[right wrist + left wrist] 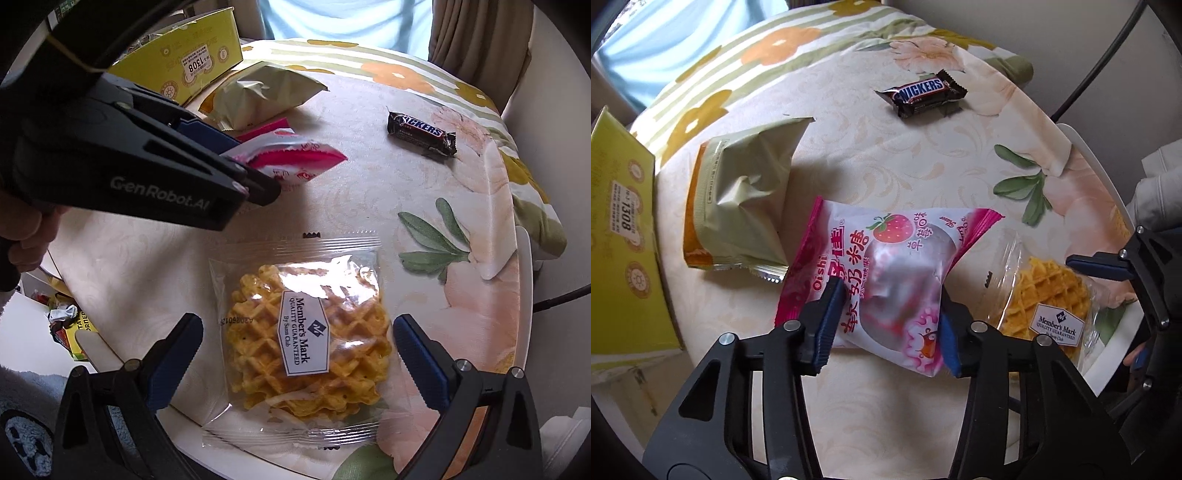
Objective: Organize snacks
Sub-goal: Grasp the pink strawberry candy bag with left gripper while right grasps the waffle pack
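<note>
Far left, a yellow-green carton (624,236) sits at the table edge, likely the bin for the snacks. Next to it a puffy olive-green packet (738,199) lies flat on the floral tablecloth (886,147). Center: left gripper (886,325) is clamped on the pink strawberry packet (886,266), blue pads pinching the wrapper across its near half, film creased between them — whether it's lifted clear of the cloth I can't tell. Packet looks light, air-filled, slick foil; likely slips if held by the pillow, so grab nearer a crimped seam and don't crush the contents. A Snickers bar (921,94) lies farther back, apart from everything, small and firm, easy pinch across the width. Right: waffle packet (306,332) flat on the cloth in clear crinkly film, brittle inside — probably cracks under squeeze. Right gripper (297,358) hovers over it, jaws spread wide on either side, holding nothing.
</note>
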Tool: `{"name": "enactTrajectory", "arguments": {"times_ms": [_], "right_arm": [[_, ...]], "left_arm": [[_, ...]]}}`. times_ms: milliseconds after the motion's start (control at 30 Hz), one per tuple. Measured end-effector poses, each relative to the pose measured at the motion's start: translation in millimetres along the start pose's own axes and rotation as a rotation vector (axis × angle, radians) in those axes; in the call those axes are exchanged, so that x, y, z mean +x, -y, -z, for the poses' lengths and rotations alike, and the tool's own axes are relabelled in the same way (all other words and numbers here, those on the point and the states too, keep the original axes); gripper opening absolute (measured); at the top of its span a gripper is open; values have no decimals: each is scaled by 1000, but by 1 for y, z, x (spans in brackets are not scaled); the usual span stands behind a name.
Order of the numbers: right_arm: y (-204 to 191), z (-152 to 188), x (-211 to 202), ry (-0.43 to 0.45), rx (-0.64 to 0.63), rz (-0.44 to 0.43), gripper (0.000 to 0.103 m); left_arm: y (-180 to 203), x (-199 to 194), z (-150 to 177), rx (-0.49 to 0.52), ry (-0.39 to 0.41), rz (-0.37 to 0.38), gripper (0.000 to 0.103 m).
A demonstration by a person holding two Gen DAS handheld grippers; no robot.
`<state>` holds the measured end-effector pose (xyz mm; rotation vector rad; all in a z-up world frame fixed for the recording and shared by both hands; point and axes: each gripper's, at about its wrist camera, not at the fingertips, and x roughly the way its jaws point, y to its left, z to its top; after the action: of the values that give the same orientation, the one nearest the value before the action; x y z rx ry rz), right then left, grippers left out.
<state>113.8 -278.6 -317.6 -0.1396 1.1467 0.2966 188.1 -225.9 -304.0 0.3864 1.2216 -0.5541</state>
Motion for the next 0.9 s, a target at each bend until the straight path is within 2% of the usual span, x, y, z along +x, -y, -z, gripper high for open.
{"name": "enactTrajectory", "arguments": {"times_ms": [133, 200, 233, 267, 600, 900], "right_arm": [[-3, 0, 3, -8, -7, 12, 99], [-5, 1, 4, -12, -19, 24, 89], [-7, 2, 4, -10, -20, 25, 80], [-6, 3, 3, -6, -16, 19, 79], [-3, 1, -17, 45, 4, 27, 74], [2, -11, -45, 95, 50, 34, 74]], "left_arm": [[-3, -6, 3, -15, 9, 13, 39], [-6, -11, 6, -27, 22, 24, 36], [-8, -14, 7, -34, 26, 29, 35], [-10, -17, 8, -41, 32, 34, 34], [-25, -43, 9, -103, 65, 79, 30], [-36, -92, 9, -158, 149, 109, 29]]}}
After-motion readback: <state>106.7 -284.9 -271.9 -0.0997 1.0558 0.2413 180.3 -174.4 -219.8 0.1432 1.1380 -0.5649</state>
